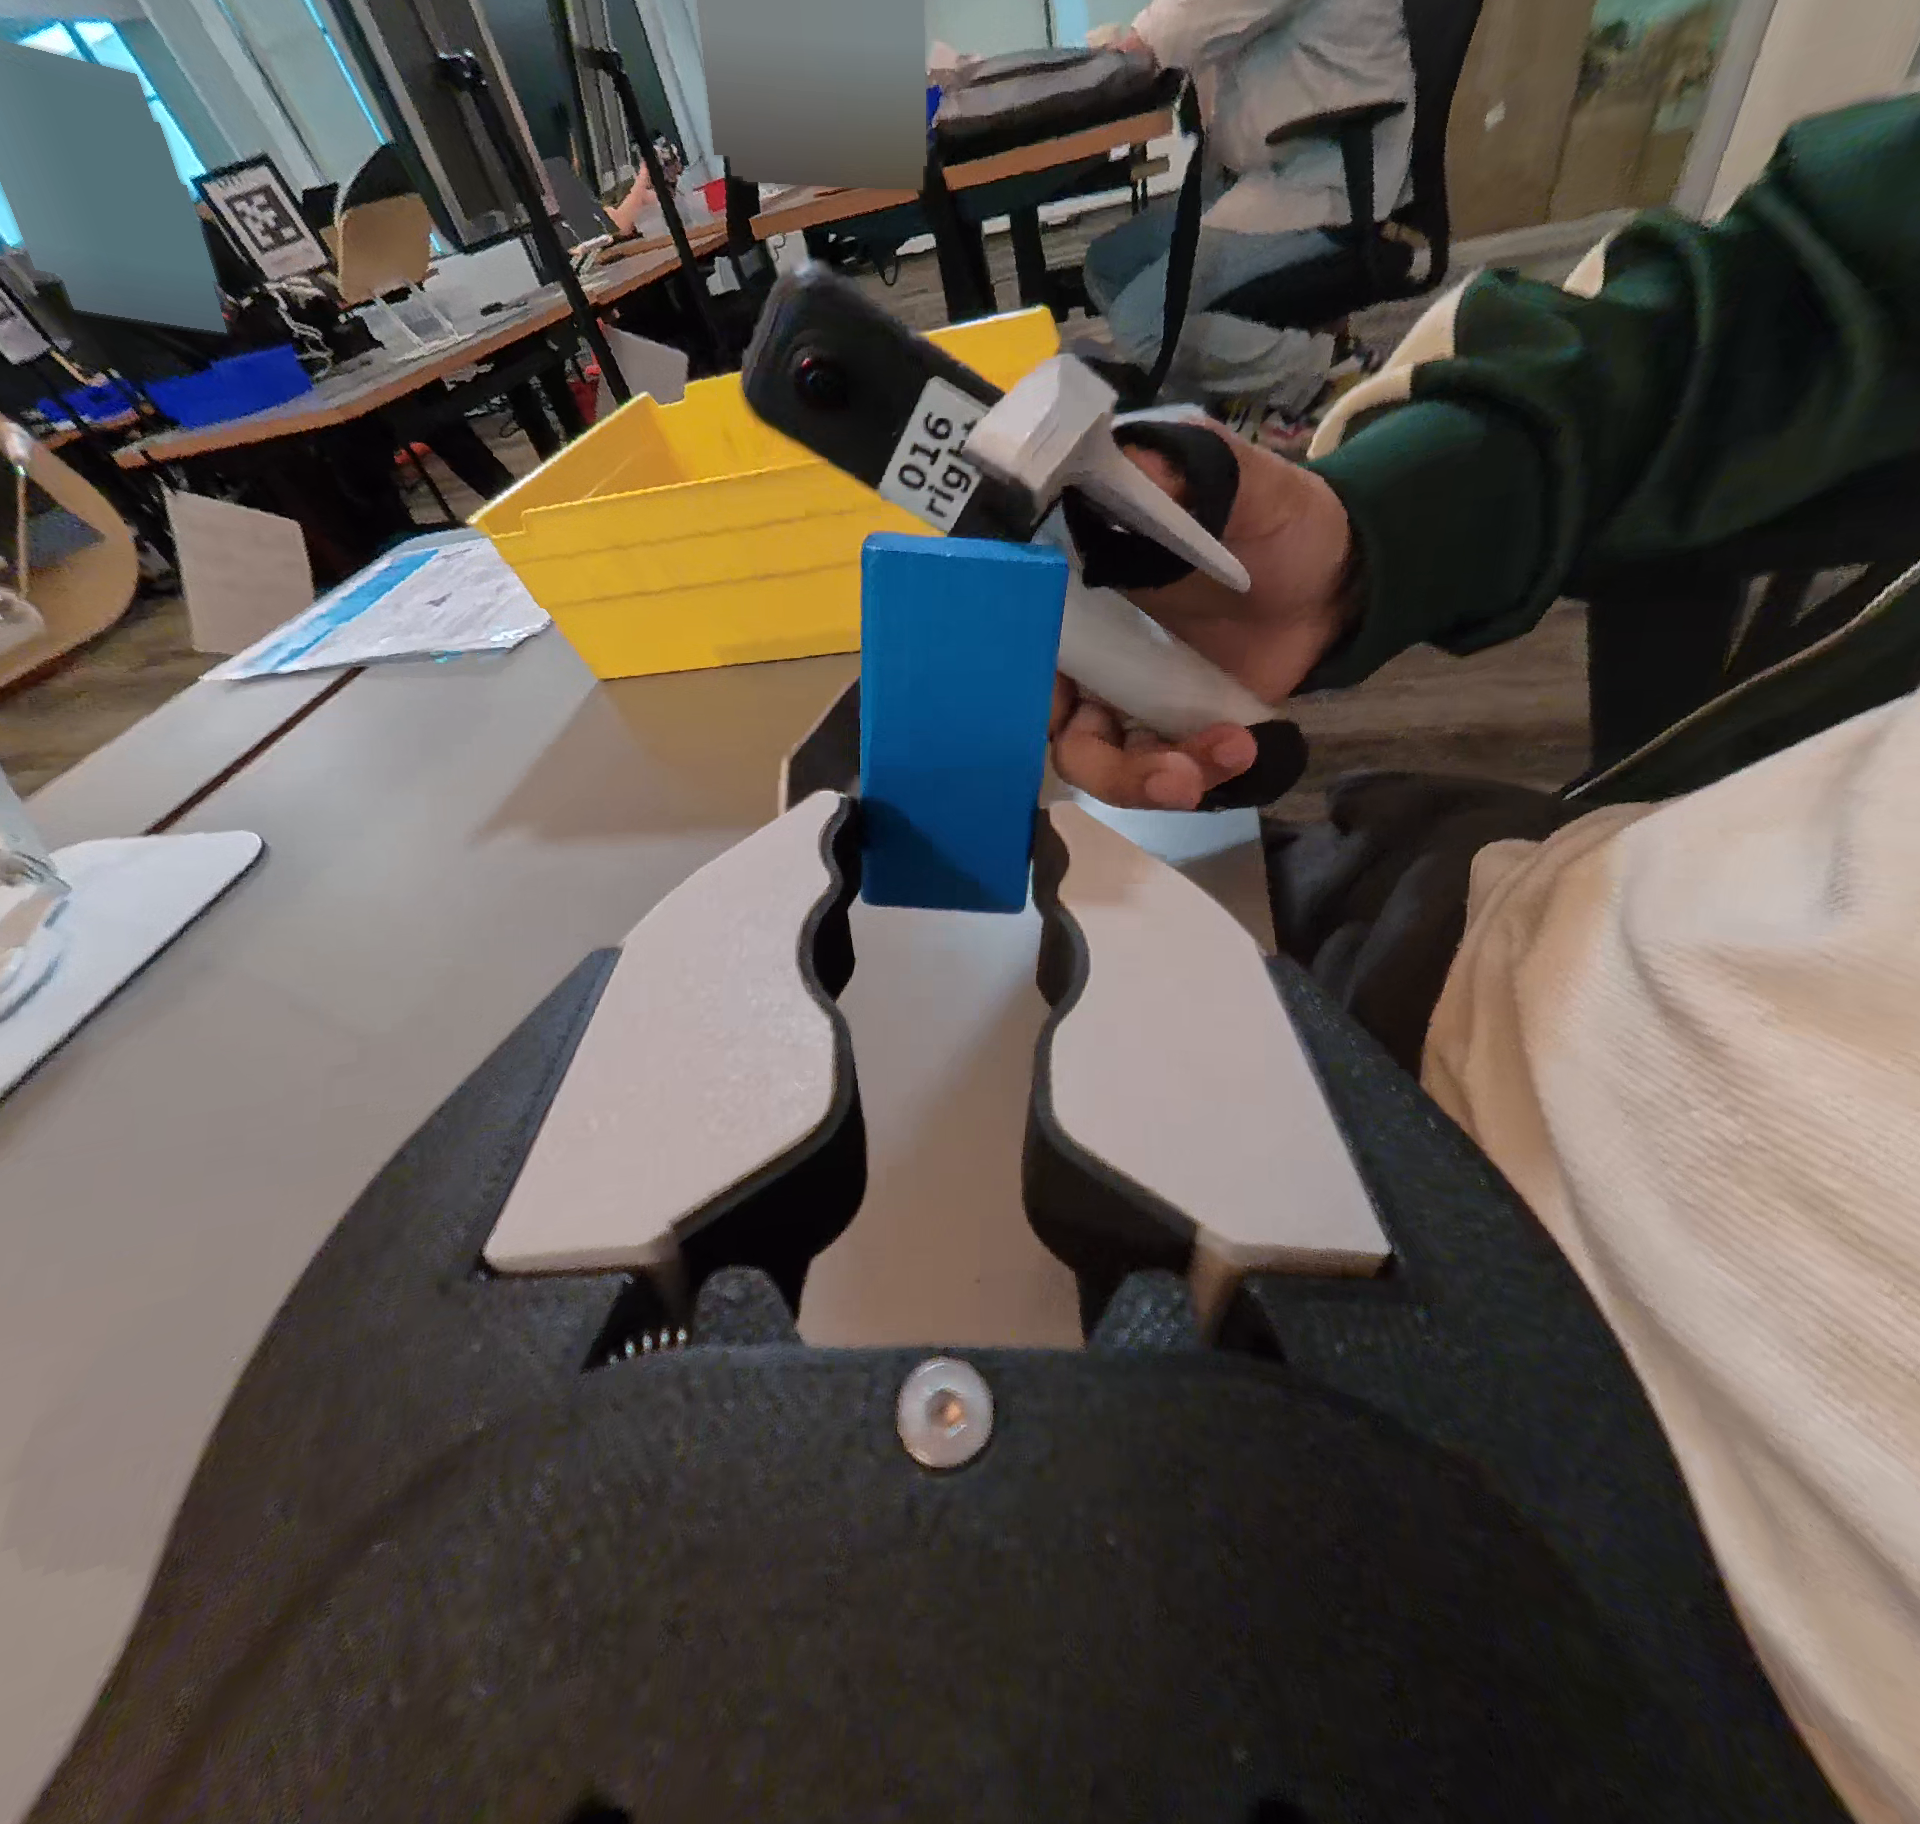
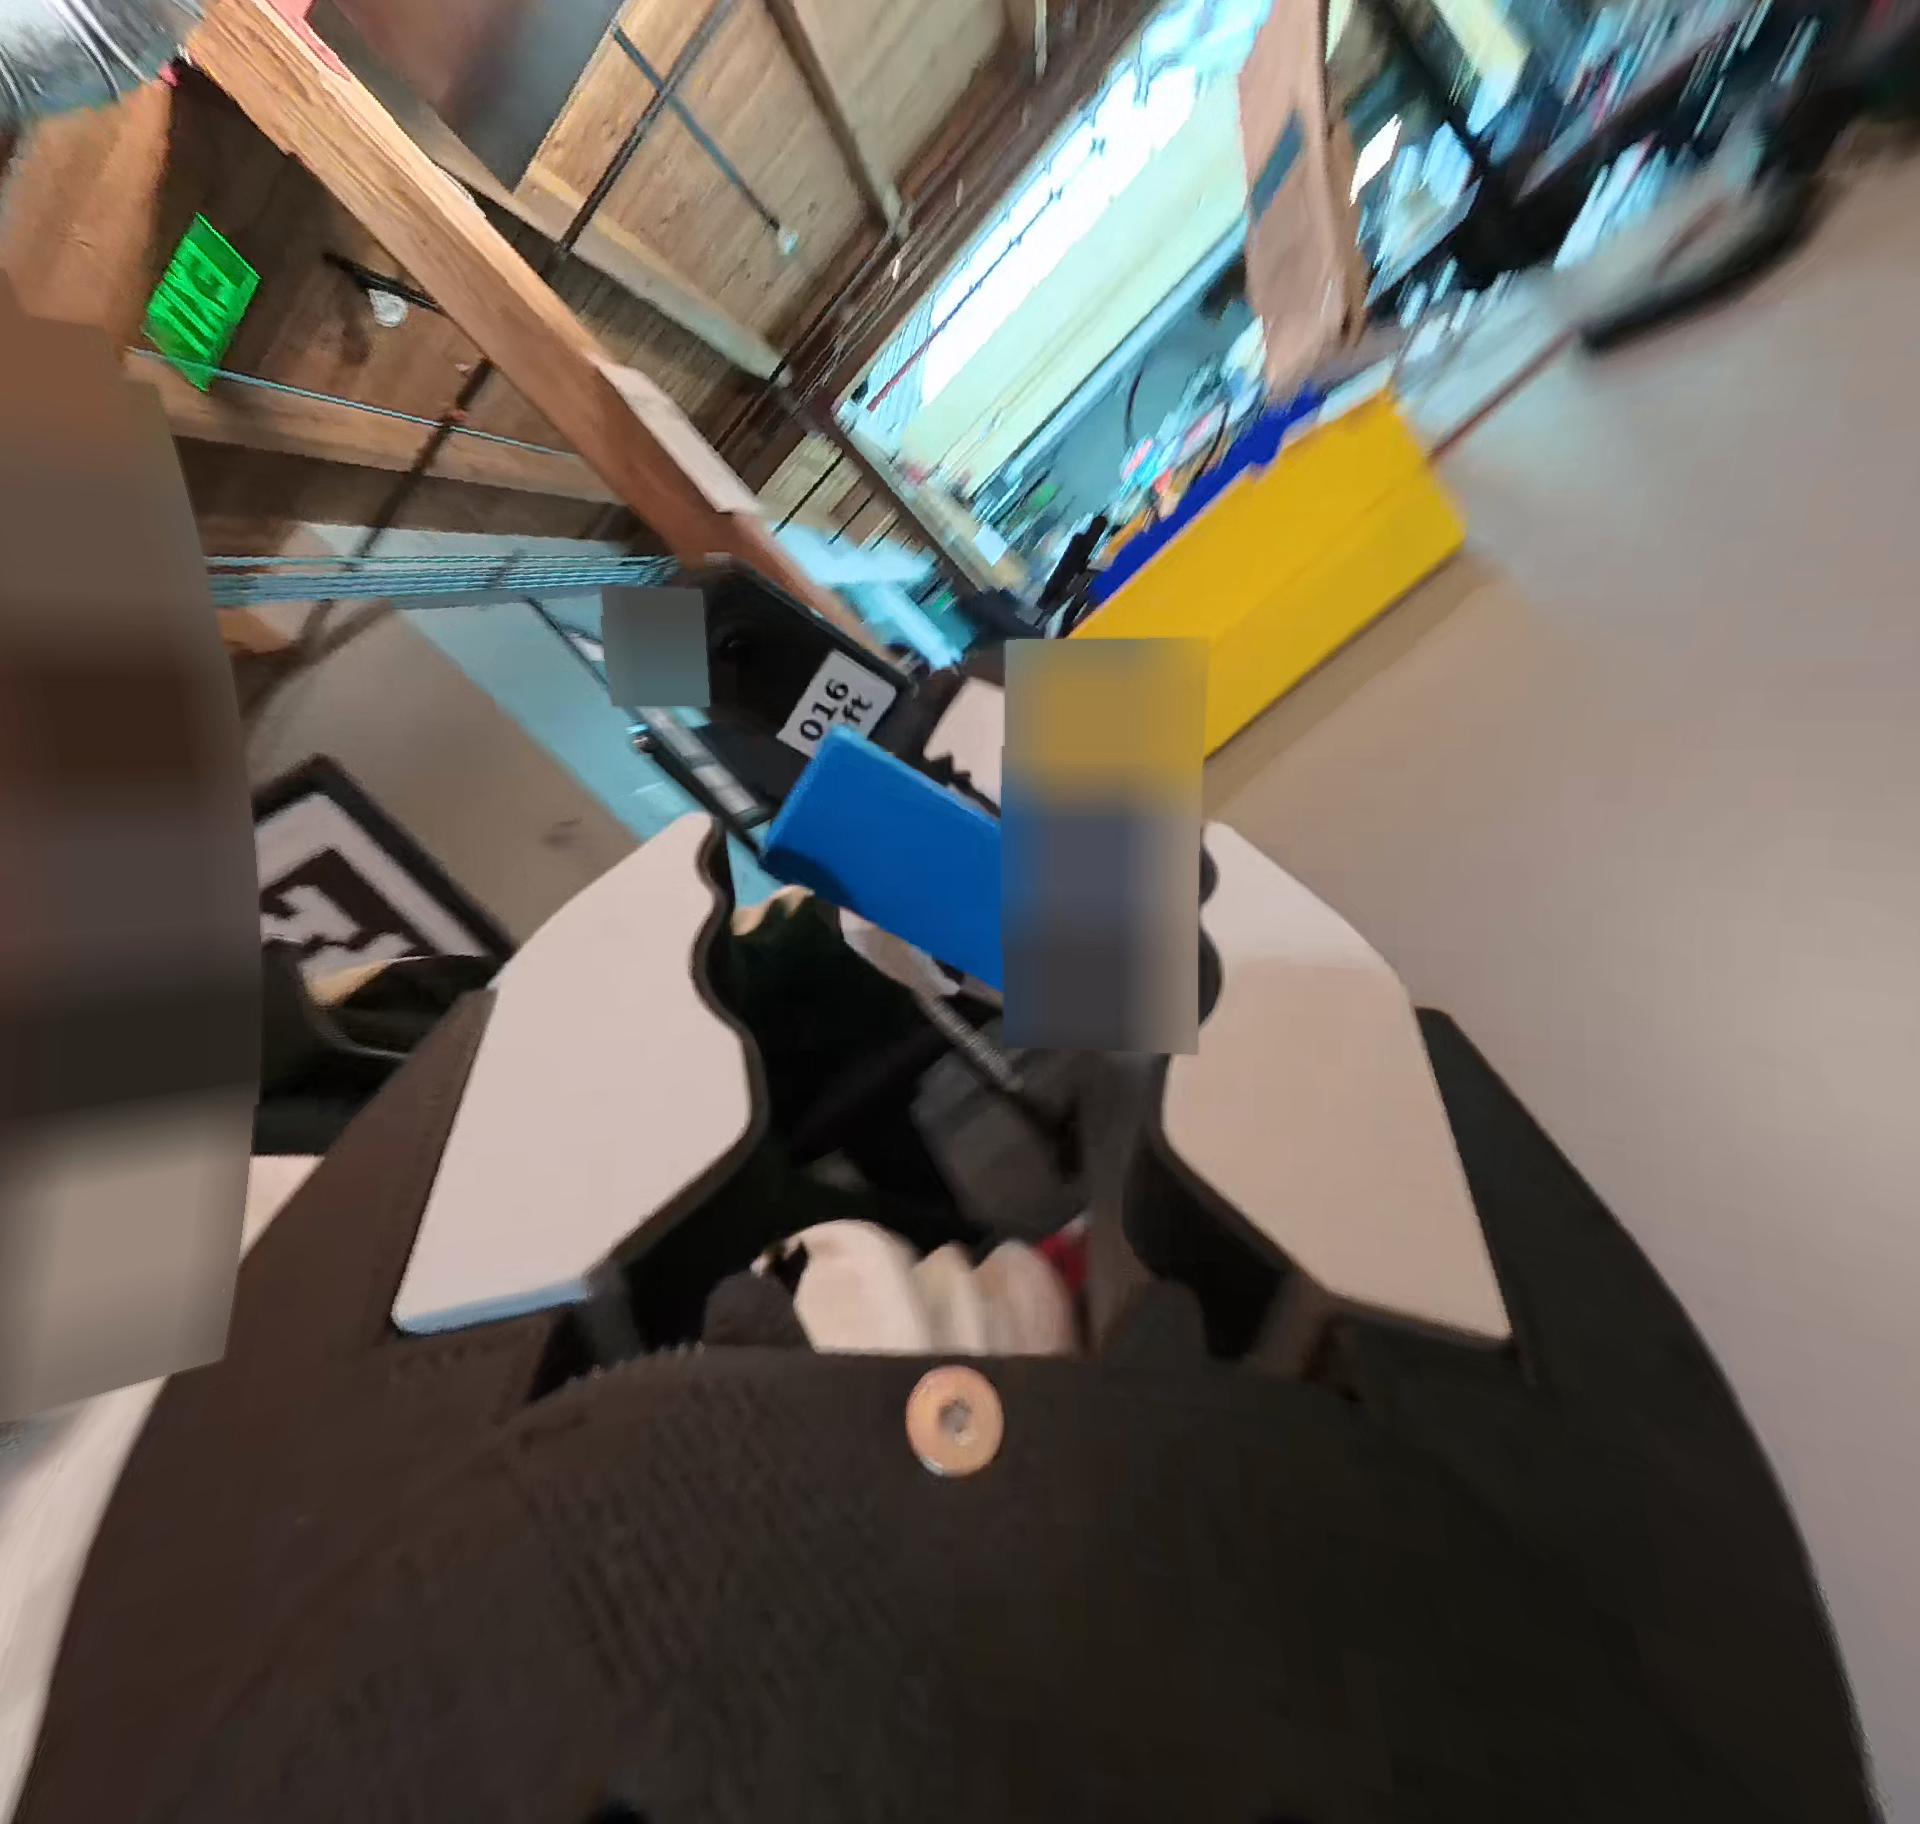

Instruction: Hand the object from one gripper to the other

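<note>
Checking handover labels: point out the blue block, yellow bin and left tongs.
blue block (image 1: 956,714): left wrist view, middle of its front face.
yellow bin (image 1: 675,569): left wrist view, near side wall.
left tongs (image 1: 945,860): left wrist view, midway between the fingertips, shut on the block.

Block: between left tongs, upright.
Bin: behind block, on worktop.
Right tongs: apparently beside block.
</note>
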A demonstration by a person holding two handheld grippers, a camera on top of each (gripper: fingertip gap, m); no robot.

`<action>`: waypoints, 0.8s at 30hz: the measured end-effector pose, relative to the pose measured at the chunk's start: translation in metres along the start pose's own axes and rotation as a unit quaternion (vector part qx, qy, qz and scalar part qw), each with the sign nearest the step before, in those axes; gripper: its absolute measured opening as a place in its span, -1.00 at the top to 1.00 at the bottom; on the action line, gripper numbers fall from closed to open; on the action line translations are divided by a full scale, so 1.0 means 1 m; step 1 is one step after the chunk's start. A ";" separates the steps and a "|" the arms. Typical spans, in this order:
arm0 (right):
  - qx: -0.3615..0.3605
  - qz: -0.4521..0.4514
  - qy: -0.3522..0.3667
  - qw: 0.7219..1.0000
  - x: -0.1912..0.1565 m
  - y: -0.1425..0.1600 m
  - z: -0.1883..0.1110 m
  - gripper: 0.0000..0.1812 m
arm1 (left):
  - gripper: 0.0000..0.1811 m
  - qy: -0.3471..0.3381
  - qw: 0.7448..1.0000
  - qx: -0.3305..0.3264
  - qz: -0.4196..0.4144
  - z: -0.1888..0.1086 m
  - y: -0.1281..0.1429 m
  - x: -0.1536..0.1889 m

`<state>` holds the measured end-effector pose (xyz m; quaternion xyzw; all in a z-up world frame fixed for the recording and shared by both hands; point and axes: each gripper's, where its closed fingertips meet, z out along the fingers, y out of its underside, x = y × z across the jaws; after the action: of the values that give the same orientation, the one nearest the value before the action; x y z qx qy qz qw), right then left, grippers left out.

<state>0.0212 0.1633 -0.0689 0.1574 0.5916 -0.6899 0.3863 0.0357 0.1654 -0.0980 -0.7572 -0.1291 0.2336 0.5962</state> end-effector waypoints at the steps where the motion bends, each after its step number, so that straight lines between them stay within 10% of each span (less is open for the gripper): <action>1: 0.008 -0.026 0.005 1.000 -0.002 -0.004 -0.001 0.08 | 0.67 0.003 1.000 0.007 -0.019 -0.001 -0.001 -0.002; 11: -0.033 -0.368 0.069 0.927 -0.017 -0.001 0.002 0.40 | 0.67 0.096 0.979 0.045 -0.174 0.000 -0.004 0.008; 24: -0.091 -0.413 0.089 0.902 -0.014 0.018 0.009 0.62 | 0.67 0.137 0.974 0.040 -0.176 0.005 -0.001 0.021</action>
<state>0.0456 0.1597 -0.0694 -0.0760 0.6956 -0.7140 0.0252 0.0519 0.1797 -0.1018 -0.7228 -0.1675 0.0241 0.6700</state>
